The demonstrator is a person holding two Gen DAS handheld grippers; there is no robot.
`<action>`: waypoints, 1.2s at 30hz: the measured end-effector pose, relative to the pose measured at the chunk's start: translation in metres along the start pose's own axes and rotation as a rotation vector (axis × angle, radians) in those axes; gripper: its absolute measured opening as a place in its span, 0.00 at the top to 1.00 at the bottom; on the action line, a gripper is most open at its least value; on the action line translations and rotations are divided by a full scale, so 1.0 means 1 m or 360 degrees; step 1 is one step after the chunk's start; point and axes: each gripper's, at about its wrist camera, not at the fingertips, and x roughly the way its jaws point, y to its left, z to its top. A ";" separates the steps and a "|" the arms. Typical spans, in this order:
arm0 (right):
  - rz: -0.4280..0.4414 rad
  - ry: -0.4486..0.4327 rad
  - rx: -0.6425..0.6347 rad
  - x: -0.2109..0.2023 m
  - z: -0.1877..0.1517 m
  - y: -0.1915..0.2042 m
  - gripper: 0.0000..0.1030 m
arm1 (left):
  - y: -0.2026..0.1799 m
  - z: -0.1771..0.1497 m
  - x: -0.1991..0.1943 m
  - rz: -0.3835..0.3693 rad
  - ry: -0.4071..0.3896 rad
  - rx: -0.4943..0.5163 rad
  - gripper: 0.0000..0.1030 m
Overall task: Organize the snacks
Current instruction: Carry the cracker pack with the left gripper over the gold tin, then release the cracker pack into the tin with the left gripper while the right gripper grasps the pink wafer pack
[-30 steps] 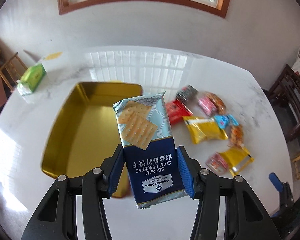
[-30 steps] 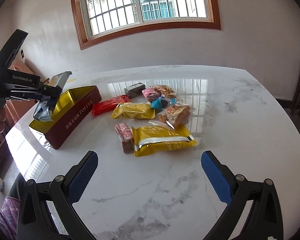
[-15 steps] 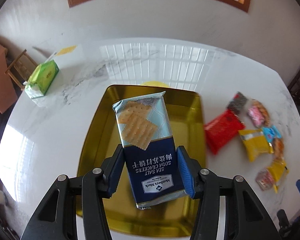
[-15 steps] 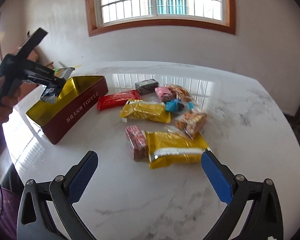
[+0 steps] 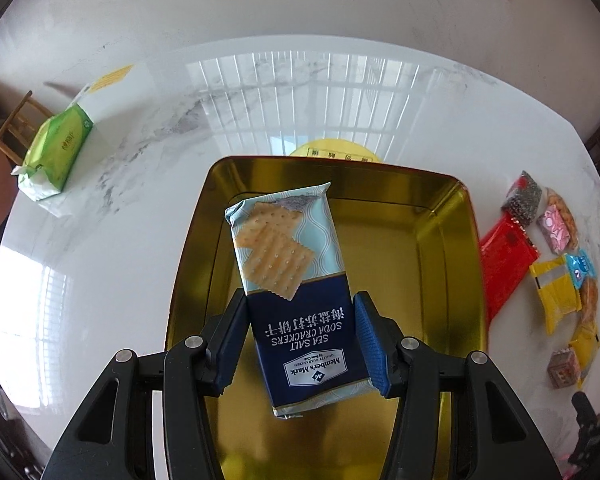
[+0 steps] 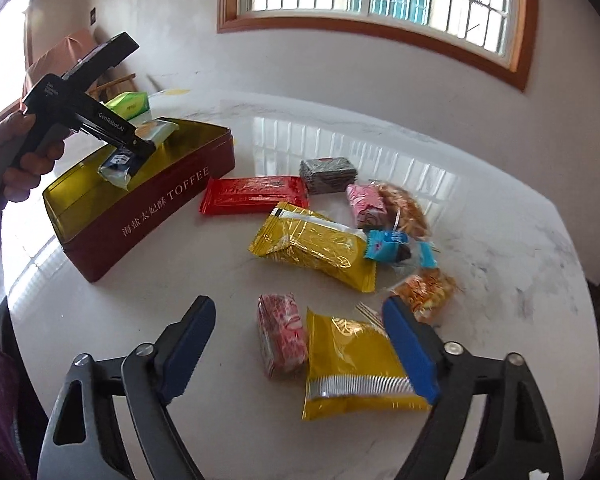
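Left gripper [image 5: 300,340] steeply down over tin [image 5: 440,240], jaws clamping cracker pack [image 5: 292,264]; right gripper [image 6: 300,344] jaws closing, empty.

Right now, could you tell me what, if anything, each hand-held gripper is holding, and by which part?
The left hand-held gripper grips the soda cracker pack by the sides of its dark-blue end. The right hand-held gripper holds nothing; its jaws are closing.

My left gripper [image 5: 302,334] points steeply downward, both blue pads pressed on a cracker packet [image 5: 296,280] held between them. My left hand [image 6: 24,160] grips its handle. My right gripper [image 6: 300,344] angles down, jaws closing, pads touching nothing
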 end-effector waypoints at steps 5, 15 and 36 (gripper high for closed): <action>0.0075 0.0079 -0.0010 0.010 0.003 -0.006 0.32 | 0.002 0.006 0.007 0.0015 0.0023 0.0026 0.49; 0.0220 0.0224 -0.0030 0.025 -0.001 -0.003 0.42 | 0.001 0.015 0.019 0.0058 0.0047 0.0055 0.48; 0.0145 0.0352 -0.0051 0.029 0.004 0.012 0.80 | 0.025 0.013 -0.030 -0.0091 -0.0247 -0.0068 0.47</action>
